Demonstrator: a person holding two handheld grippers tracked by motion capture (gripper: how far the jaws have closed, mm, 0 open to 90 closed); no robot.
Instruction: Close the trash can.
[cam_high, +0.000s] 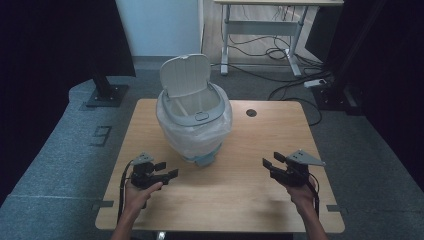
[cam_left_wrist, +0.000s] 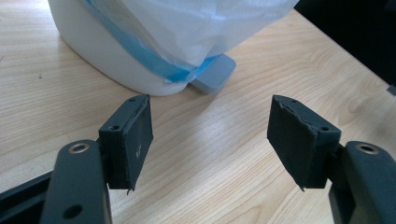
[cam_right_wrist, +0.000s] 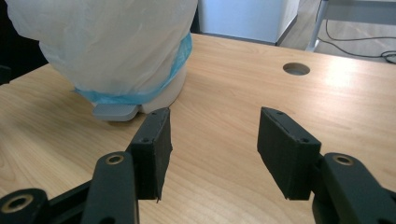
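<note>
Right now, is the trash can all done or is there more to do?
Looks mostly done: the bin already wears its white bag, folded over the rim, and its lid stands open. Nothing is in hand: the left gripper and right gripper are open beside it. Probably left: closing the lid.

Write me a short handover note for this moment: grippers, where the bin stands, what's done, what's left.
Left gripper: open, empty, low over the table, in front of the bin.
Right gripper: open, empty, to the bin's right.
Pedal bin: at the table's middle, lid up, white liner bag folded over the rim, grey pedal facing the person.
Done: bag appears fitted.
Left: probably closing the lid; neither gripper touches the bin.
</note>
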